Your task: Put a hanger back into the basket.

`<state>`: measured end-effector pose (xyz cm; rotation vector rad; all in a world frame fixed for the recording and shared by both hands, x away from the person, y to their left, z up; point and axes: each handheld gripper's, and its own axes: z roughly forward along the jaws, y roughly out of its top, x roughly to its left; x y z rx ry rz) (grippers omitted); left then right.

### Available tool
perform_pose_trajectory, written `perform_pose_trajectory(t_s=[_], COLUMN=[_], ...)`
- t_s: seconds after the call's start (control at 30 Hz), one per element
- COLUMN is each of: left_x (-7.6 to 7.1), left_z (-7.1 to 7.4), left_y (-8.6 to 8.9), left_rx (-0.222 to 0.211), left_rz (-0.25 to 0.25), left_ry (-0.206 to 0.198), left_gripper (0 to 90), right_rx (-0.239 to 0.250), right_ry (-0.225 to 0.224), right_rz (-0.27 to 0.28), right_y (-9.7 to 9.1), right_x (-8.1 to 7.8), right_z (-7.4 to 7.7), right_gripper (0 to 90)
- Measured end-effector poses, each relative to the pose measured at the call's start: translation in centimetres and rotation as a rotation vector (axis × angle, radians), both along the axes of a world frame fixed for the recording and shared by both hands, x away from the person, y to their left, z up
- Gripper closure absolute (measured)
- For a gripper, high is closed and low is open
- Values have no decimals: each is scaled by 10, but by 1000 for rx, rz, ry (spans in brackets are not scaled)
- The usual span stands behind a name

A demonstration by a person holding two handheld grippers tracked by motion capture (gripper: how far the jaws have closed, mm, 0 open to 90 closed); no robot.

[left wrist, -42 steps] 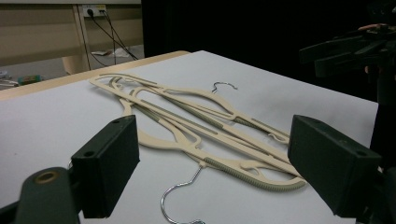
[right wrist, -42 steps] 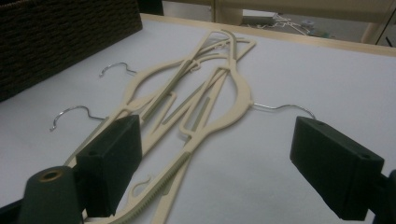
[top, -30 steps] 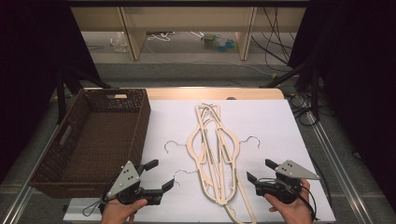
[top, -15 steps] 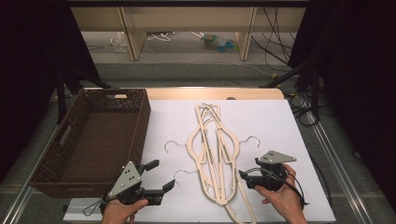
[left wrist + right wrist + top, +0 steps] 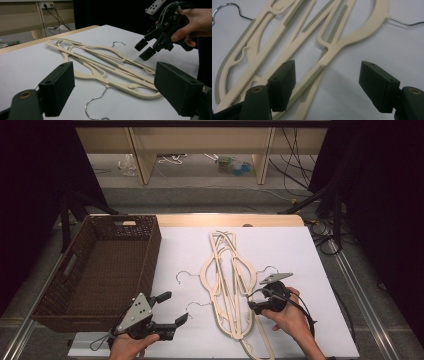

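A pile of cream plastic clothes hangers with metal hooks (image 5: pixel 229 285) lies mid-table on the white tabletop (image 5: pixel 310 255), long axes running near to far, hooks curling out to left and right. The right gripper (image 5: pixel 256 306), jaws spread, hovers at the pile's near right edge, one ribbed hanger arm between its jaws. The left gripper (image 5: pixel 172 308), jaws also spread and empty, sits near left, beside the dark brown woven basket (image 5: pixel 100 270).

One brown wicker basket (image 5: pixel 95 270) sits on the table. The overlapping cream hangers (image 5: pixel 229 285) look like three, judging by three metal hooks. Two grippers are held.
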<state>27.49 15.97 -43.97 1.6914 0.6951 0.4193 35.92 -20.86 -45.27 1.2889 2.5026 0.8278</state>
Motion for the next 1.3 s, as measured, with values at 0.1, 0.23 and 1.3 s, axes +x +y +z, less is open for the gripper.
perform_pose_trajectory(t_s=[0.1,0.23,1.3], left_x=[1,1,1], left_z=[0,0,-1], left_y=[0,0,-1], left_rx=[7,13,12], left_rz=[-10,-12,-7], left_ry=[-12,-14,-16], left_gripper=[171,171,178], right_rx=[-13,-59,-60], right_ry=[-4,78,153], right_rz=[25,23,17], right_y=[5,16,13], right_x=[5,15,28], right_z=[-4,-10,-9], right_gripper=[323,339,671])
